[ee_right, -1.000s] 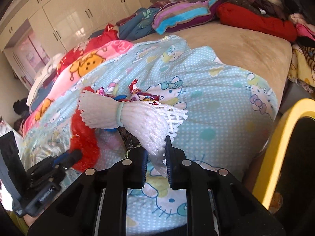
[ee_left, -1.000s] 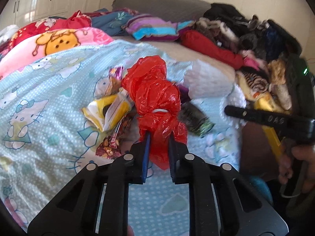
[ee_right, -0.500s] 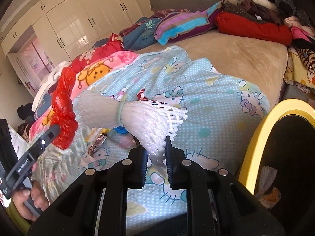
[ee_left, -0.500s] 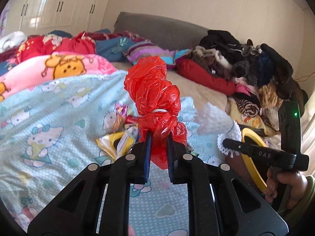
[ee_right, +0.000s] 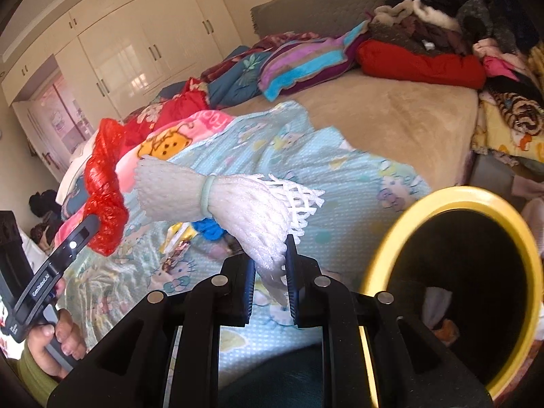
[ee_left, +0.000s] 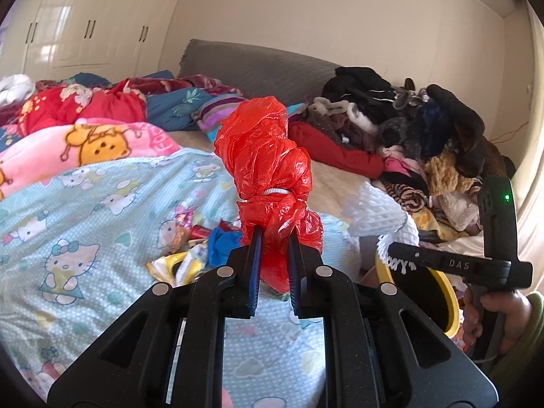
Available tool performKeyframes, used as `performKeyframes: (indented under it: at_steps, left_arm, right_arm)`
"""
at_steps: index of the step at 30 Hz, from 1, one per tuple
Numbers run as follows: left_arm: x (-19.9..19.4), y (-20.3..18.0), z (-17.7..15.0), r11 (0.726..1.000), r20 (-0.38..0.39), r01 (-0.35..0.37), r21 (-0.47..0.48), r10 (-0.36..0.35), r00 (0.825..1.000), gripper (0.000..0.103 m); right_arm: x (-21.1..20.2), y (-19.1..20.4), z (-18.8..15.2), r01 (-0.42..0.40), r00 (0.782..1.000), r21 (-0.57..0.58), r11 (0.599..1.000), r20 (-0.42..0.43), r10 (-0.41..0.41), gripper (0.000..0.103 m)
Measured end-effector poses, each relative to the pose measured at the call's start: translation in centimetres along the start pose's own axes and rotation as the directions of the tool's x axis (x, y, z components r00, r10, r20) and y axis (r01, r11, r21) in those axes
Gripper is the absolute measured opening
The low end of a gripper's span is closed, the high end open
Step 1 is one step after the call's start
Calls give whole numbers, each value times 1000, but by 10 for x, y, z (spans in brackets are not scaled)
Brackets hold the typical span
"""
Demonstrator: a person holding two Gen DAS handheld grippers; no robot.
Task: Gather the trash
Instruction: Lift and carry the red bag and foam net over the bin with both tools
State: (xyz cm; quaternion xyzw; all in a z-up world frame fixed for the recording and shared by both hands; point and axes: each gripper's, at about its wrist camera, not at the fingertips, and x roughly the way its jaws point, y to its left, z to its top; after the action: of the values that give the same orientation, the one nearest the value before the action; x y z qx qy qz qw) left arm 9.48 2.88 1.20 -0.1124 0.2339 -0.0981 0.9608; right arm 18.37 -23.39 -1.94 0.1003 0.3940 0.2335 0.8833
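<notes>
My left gripper (ee_left: 274,251) is shut on a crumpled red plastic bag (ee_left: 265,156) tied with a white band, held up above the bed. My right gripper (ee_right: 269,261) is shut on a white foam net sleeve (ee_right: 234,204) with a pale green band, held beside a yellow-rimmed black bin (ee_right: 459,289). The red bag (ee_right: 103,187) and left gripper show at the left of the right wrist view. The foam sleeve (ee_left: 377,214) and the bin (ee_left: 438,306) show at the right of the left wrist view. Several snack wrappers (ee_left: 183,258) lie on the blue Hello Kitty blanket (ee_left: 85,224).
A pile of clothes (ee_left: 408,129) covers the right side of the bed. Folded blankets (ee_left: 85,115) lie at the far left. White wardrobes (ee_right: 129,51) stand behind. The bin holds some scraps (ee_right: 438,316).
Both grippers have lifted away from the blanket with their trash. The right gripper has moved right toward the bin, which now fills more of its view.
</notes>
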Motion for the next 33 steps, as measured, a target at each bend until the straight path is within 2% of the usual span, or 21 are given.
performKeyframes:
  at_steps: [20, 33]
  left_arm:
    - [0, -71, -5, 986, -20, 134, 96, -133, 991, 9]
    - [11, -117, -16, 962, -72, 219, 165, -210, 975, 9]
  right_arm:
    - [-84, -78, -12, 131, 988, 104, 986, 65, -138, 16]
    - [-113, -120, -25, 207, 972, 157, 966, 77, -221, 16]
